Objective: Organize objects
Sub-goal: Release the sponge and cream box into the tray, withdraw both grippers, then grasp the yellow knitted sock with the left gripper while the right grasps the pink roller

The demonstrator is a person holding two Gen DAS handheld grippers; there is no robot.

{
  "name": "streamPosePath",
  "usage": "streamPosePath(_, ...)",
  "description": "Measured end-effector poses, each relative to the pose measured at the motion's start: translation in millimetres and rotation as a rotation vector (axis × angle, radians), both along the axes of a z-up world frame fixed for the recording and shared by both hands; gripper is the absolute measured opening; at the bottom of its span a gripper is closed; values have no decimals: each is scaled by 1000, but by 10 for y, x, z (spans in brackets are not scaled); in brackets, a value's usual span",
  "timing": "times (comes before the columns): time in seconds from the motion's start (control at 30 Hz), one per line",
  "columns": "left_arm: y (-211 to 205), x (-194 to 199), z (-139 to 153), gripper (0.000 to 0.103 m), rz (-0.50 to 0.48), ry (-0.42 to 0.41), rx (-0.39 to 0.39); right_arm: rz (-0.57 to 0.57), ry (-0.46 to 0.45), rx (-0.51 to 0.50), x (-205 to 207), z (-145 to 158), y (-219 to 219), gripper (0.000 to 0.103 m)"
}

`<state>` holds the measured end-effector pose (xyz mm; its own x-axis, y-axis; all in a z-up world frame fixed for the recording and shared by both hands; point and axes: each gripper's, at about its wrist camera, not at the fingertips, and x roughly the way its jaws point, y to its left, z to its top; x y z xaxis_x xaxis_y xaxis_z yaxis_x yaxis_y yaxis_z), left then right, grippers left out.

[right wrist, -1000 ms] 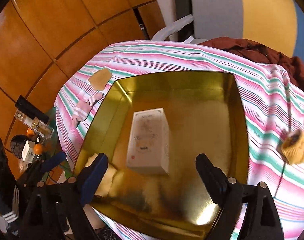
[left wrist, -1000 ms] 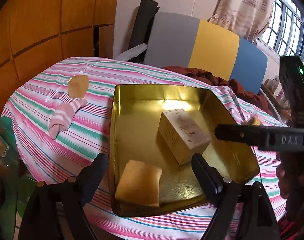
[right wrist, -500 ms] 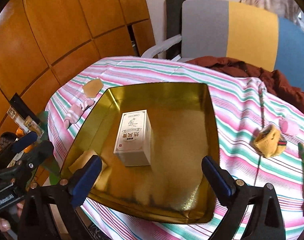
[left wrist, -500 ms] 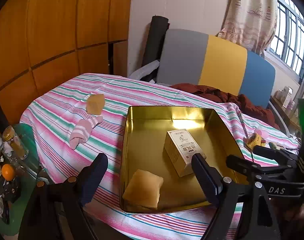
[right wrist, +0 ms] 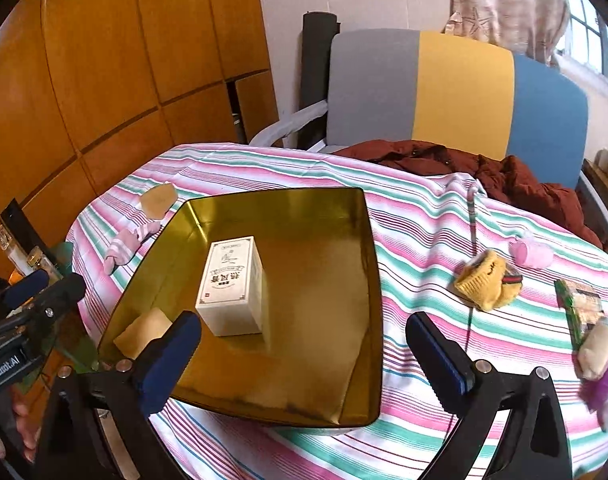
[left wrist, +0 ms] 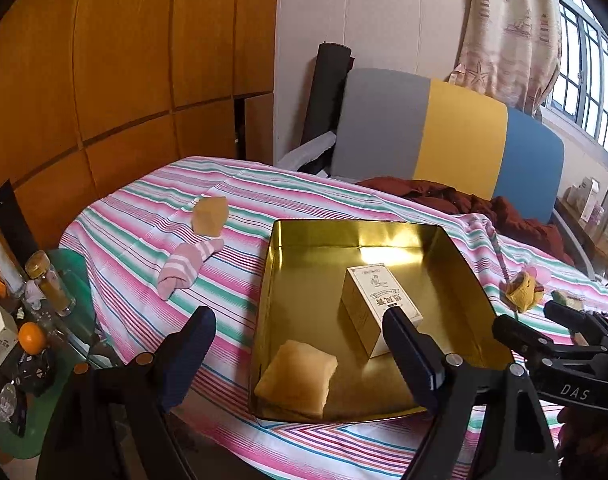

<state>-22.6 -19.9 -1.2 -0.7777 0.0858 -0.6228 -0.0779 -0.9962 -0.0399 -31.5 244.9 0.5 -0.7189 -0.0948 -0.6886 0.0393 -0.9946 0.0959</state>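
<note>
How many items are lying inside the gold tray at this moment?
2: a white box near the middle of the gold tray, and a tan pad in its near left corner. None seem hidden.

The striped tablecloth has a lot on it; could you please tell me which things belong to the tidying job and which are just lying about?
Job:
- gold tray
- white box and tan sponge, already in it
- pink striped sock
- yellow sock
- pink roll

Lying about:
- red jacket
- chair
- jars and orange, off the table
</note>
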Motion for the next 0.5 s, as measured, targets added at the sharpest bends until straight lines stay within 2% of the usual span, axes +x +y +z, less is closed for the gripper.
streamPosePath(0.17, 80, 17, -46, 87, -35, -4, -17, -19, 1, -9, 73, -56, 69, 103)
streamPosePath(0.23, 118, -1, -87, 85, -71, -31, 3, -30, -5, -13, 94, -84, 95, 103)
streamPosePath(0.33, 110, -33, -146, 82, -122, -81, 109, -50, -5, -16, 139, -117, 147, 103)
streamPosePath(0.5, 266, -52, -144, 82, -185, -91, 116, -77, -8, -24, 211, -165, 268, 103)
